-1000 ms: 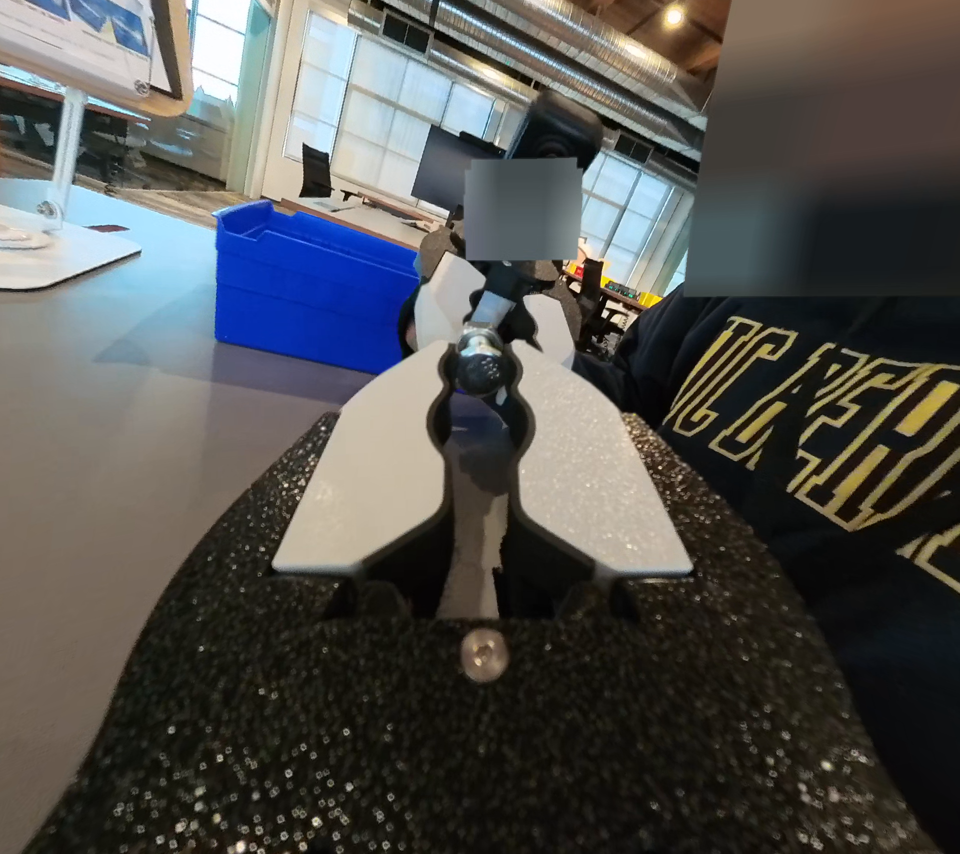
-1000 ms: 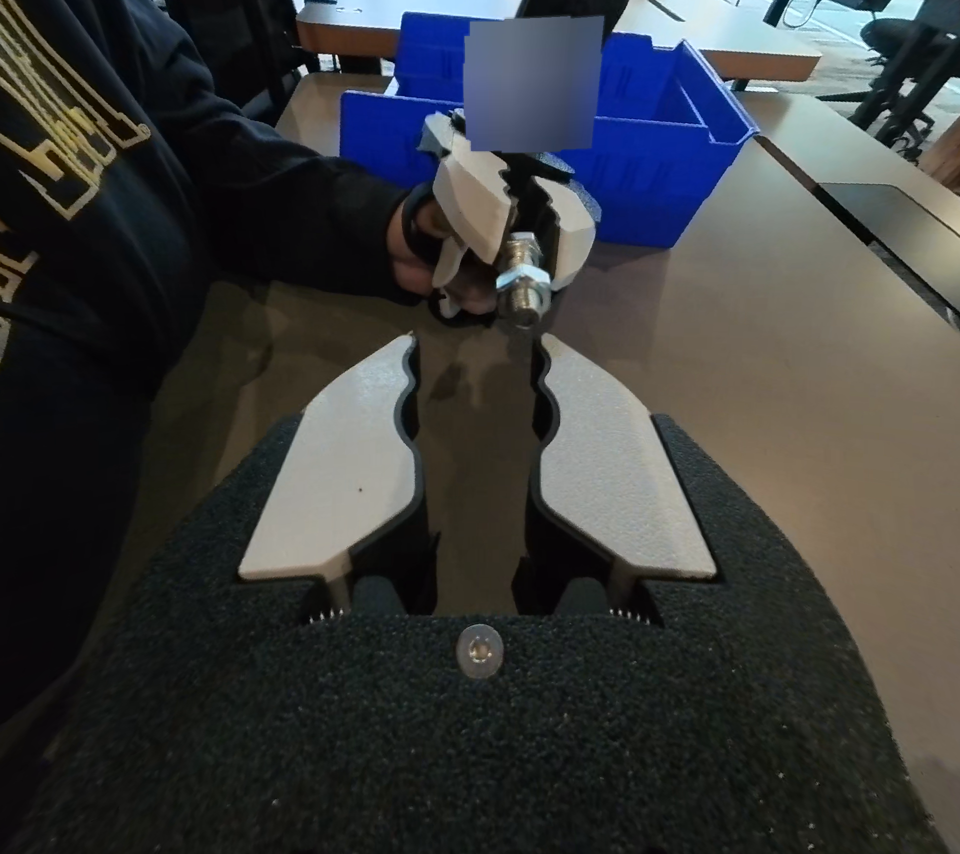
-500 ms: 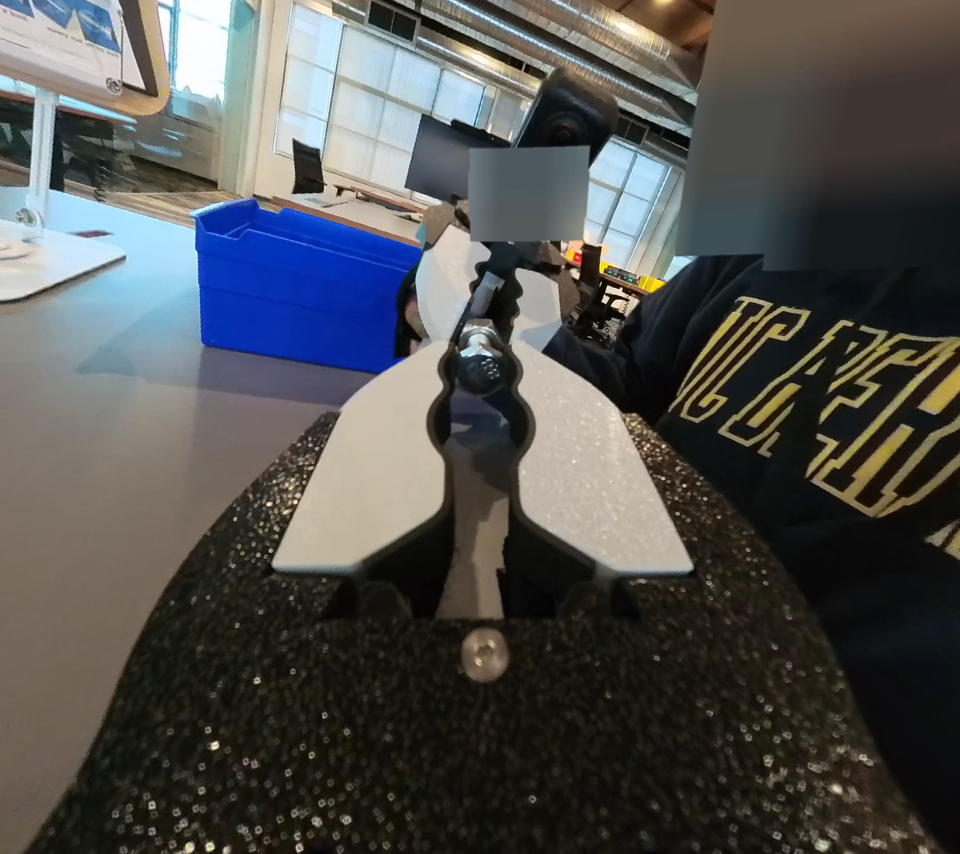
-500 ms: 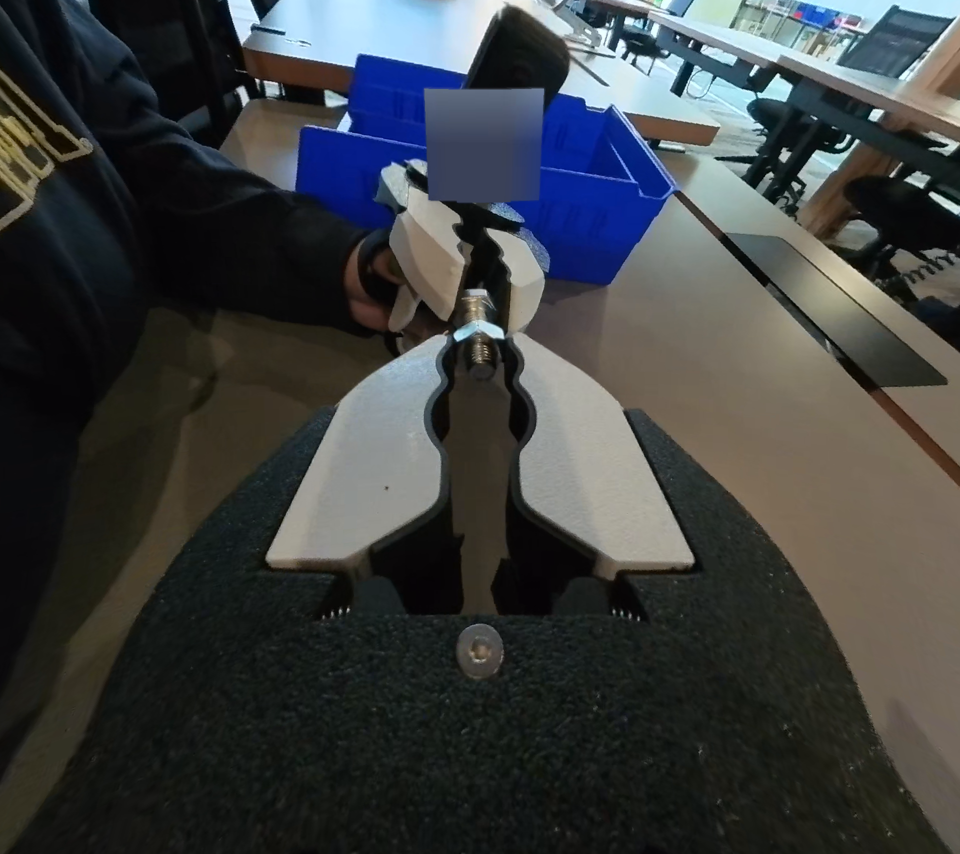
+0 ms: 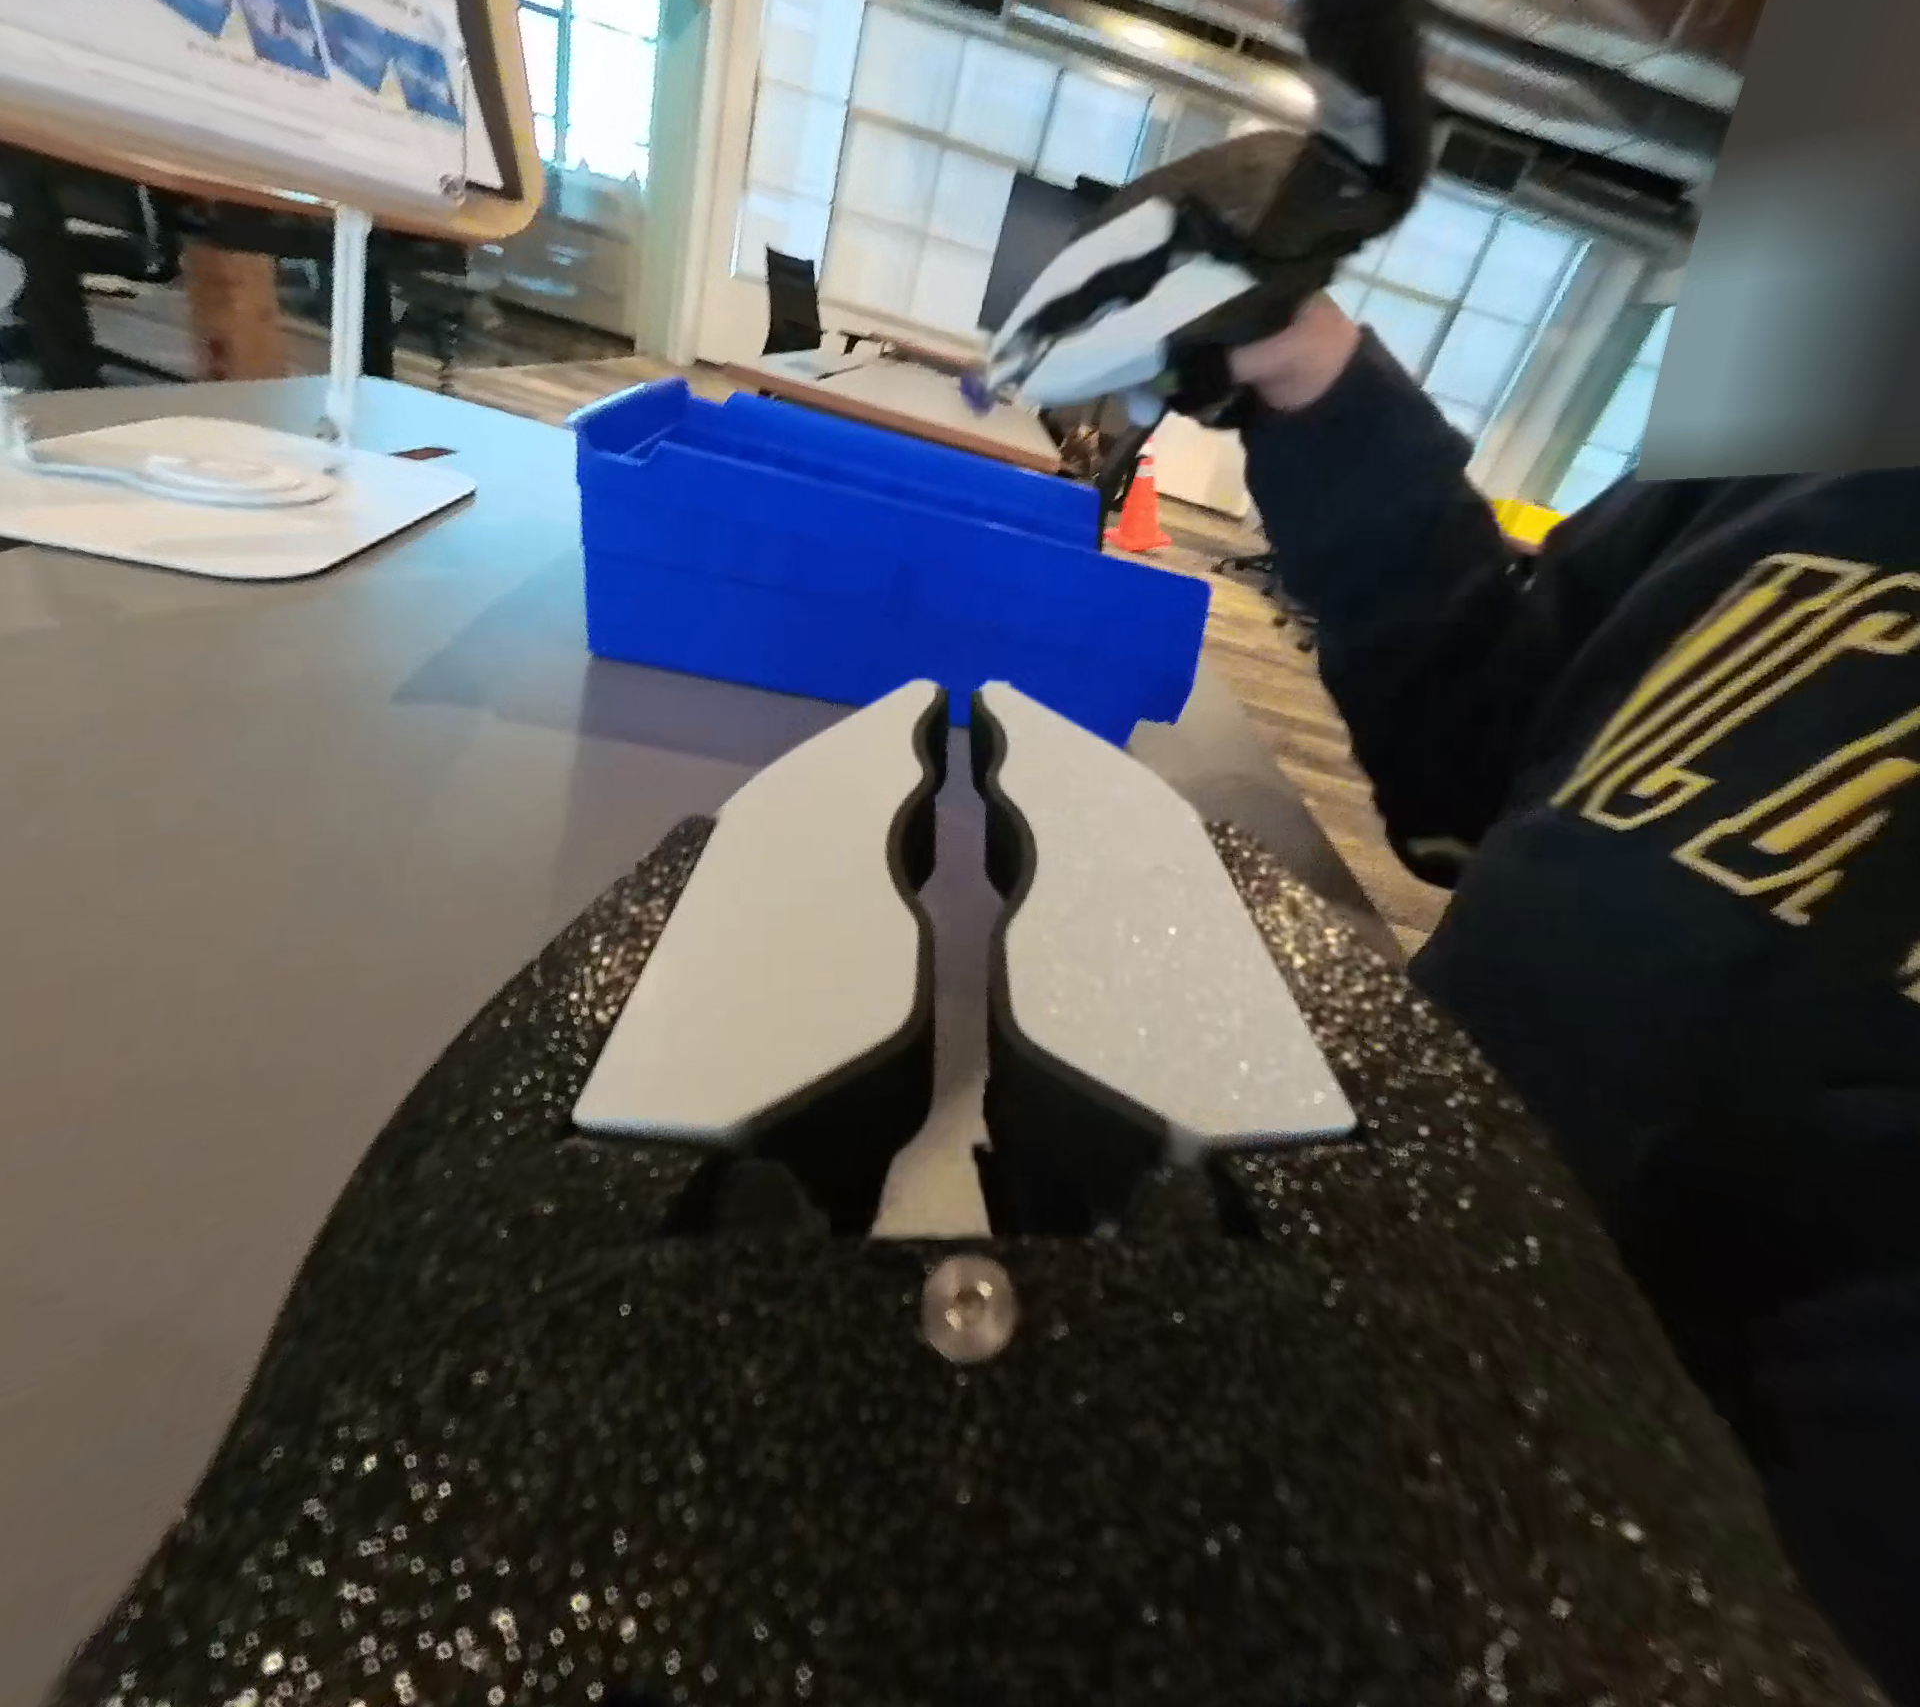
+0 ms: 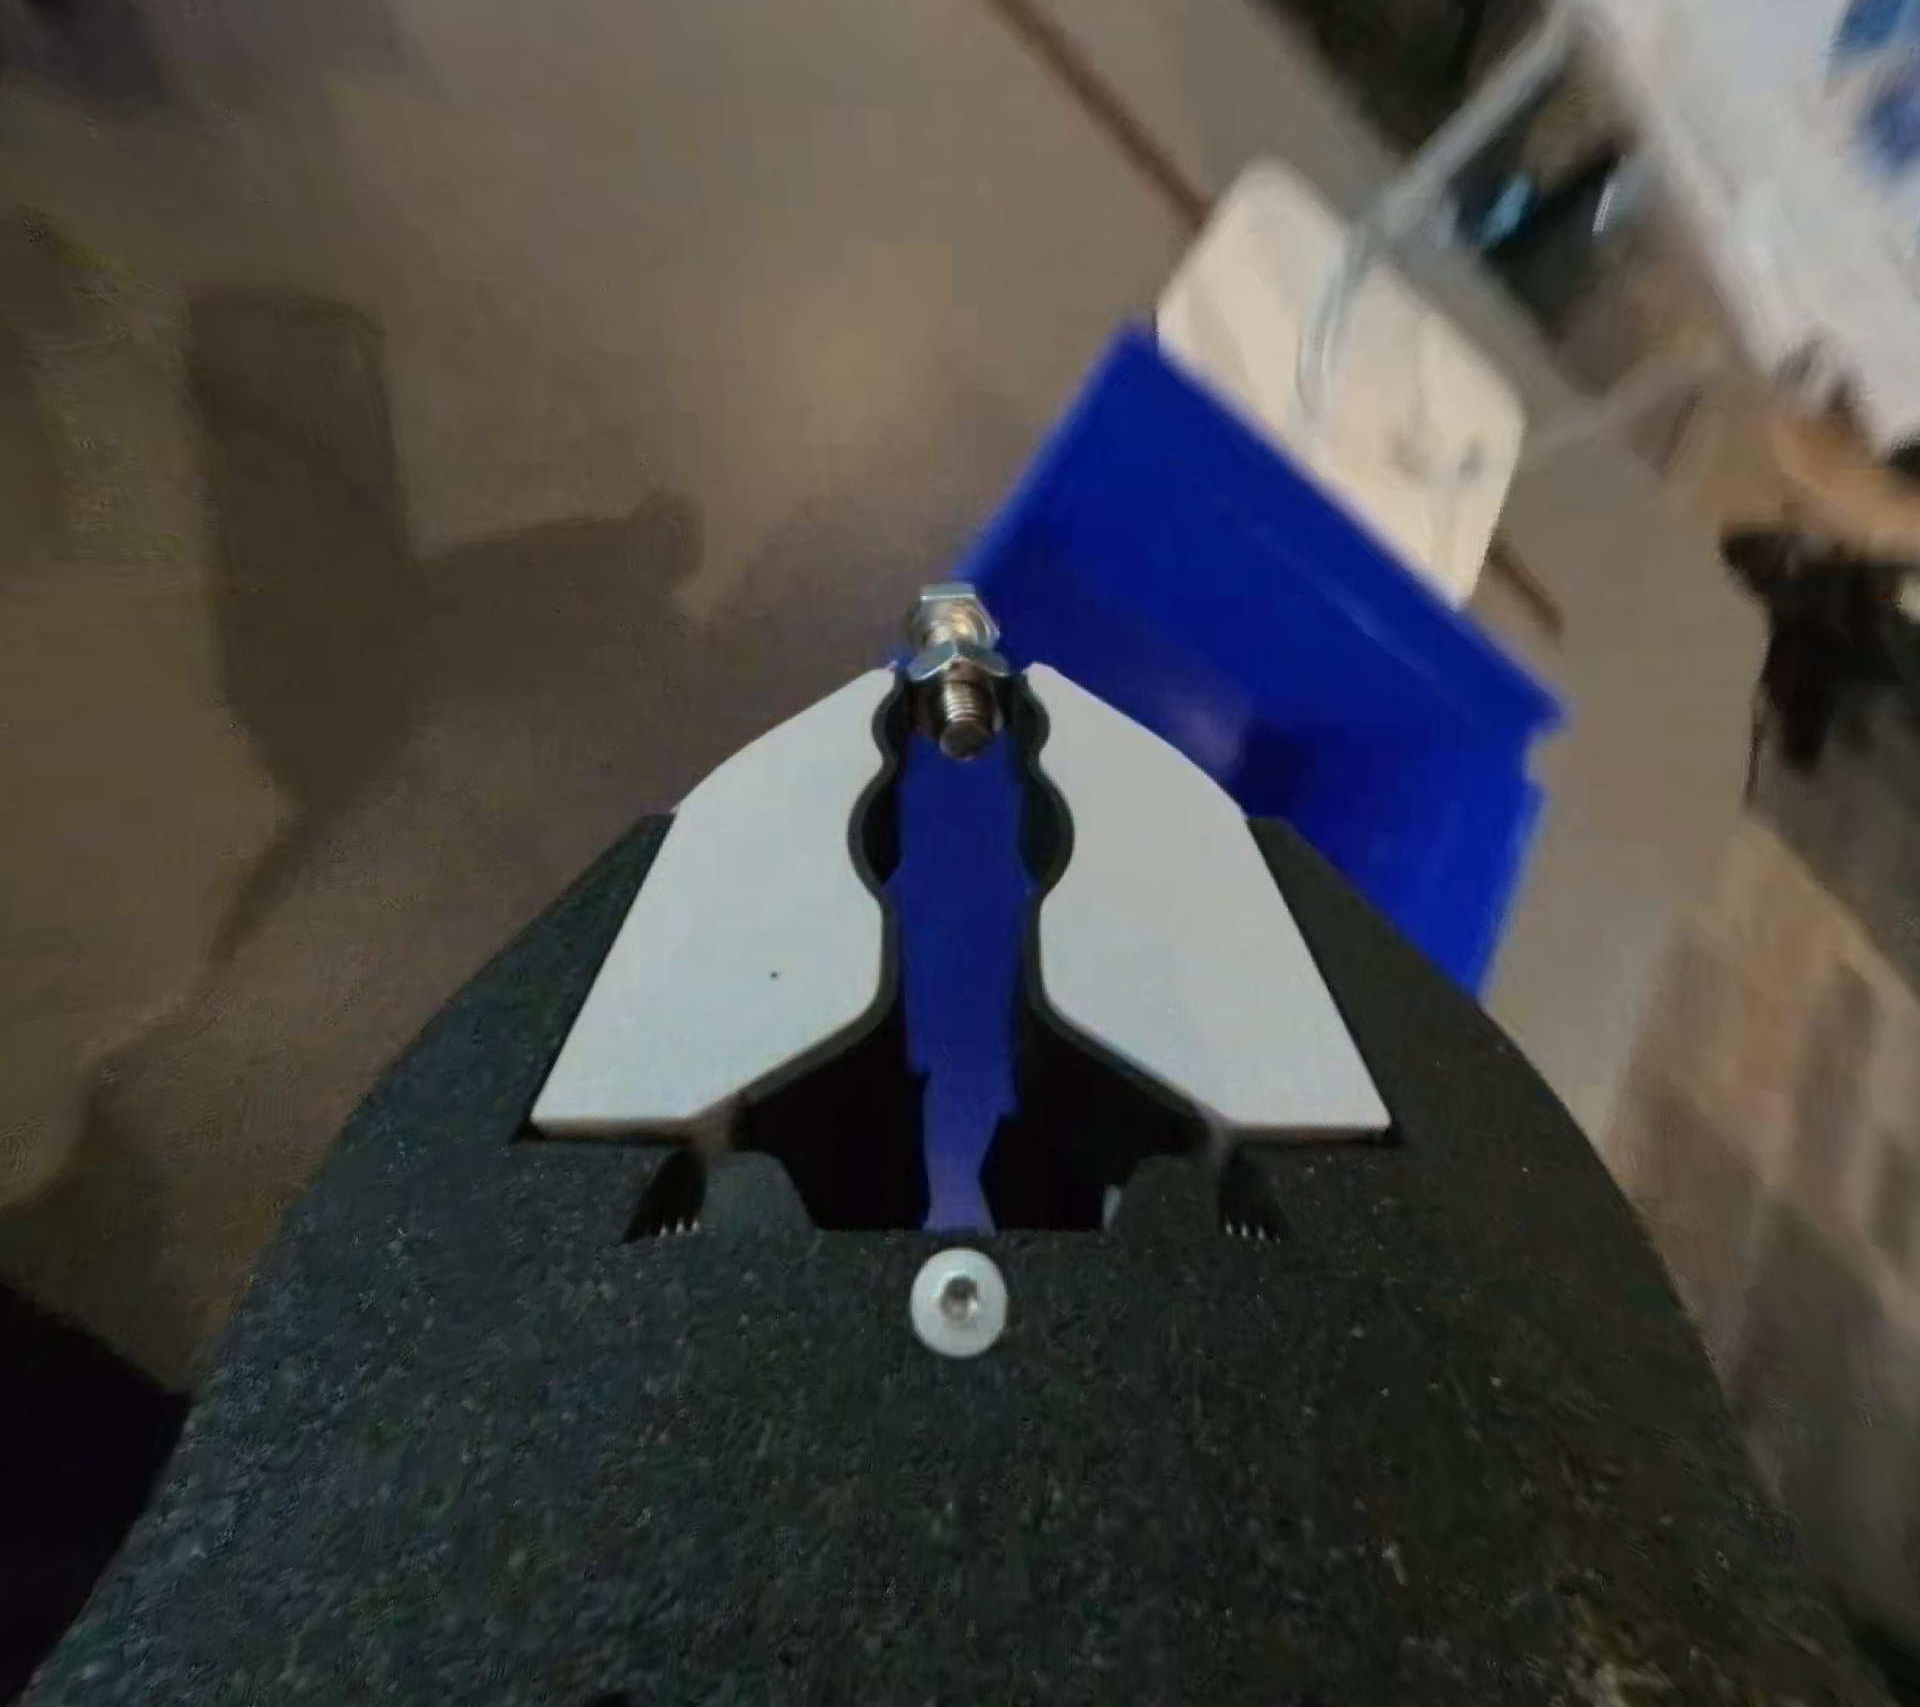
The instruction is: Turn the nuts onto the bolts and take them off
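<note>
Right tool [image 6: 958,683] grips the nut [image 6: 954,665], bolt [image 6: 951,618] pointing away over the blue bin [image 6: 1299,618]; left tool [image 5: 958,701], nearly closed and empty, sits nearer the table [image 5: 260,826].

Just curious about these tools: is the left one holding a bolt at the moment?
No: the left gripper is nearly closed with nothing between its fingers, while the bolt sits in the right gripper.

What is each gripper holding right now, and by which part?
The right gripper holds the bolt with its nut, fingertips clamped at the nut. The left gripper is nearly closed and holds nothing.
</note>
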The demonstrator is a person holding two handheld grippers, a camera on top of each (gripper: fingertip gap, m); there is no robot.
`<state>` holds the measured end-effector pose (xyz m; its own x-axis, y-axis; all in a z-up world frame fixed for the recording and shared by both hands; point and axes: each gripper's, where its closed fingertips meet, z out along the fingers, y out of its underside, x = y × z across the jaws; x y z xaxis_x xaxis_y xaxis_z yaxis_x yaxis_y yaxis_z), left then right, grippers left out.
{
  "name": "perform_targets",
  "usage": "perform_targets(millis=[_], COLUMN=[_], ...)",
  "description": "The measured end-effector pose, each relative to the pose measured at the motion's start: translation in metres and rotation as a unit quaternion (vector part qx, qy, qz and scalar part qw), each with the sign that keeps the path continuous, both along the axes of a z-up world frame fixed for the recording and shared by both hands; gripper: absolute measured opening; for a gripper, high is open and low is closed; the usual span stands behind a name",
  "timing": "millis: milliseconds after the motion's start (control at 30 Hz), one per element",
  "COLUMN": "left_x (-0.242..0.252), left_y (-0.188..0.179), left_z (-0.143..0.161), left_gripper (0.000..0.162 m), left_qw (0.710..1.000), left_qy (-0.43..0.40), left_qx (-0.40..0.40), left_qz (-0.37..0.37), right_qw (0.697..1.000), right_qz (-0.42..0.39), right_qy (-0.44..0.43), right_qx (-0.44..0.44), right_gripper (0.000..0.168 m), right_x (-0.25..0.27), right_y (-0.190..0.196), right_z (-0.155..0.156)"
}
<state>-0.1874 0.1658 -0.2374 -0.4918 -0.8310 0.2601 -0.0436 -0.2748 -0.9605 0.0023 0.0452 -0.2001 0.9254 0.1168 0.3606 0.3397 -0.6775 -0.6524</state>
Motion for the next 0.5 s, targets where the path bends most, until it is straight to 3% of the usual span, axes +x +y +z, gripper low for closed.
perform_targets(millis=[133,233,367,500], left_x=[0.003,0.003,0.003,0.003], left_y=[0.001,0.003,0.006,0.006], left_z=[-0.006,-0.008,-0.01,-0.011], left_gripper=[0.003,0.002,0.001,0.004], left_qw=[1.0,0.999,0.999,0.999], left_qy=[0.014,0.018,0.021,0.021], left_qx=[0.017,0.032,0.035,0.034], left_qz=[0.011,0.019,0.026,0.025], right_qw=[0.973,0.941,0.921,0.92], right_qz=[-0.065,-0.082,-0.078,-0.075], right_qy=[0.028,0.047,0.057,0.046], right_qx=[-0.218,-0.324,-0.376,-0.382], right_gripper=[0.018,0.018,0.019,0.023], right_x=[0.064,0.081,0.082,0.085], right_y=[-0.035,-0.053,-0.059,-0.056], right_z=[-0.077,-0.115,-0.135,-0.137])
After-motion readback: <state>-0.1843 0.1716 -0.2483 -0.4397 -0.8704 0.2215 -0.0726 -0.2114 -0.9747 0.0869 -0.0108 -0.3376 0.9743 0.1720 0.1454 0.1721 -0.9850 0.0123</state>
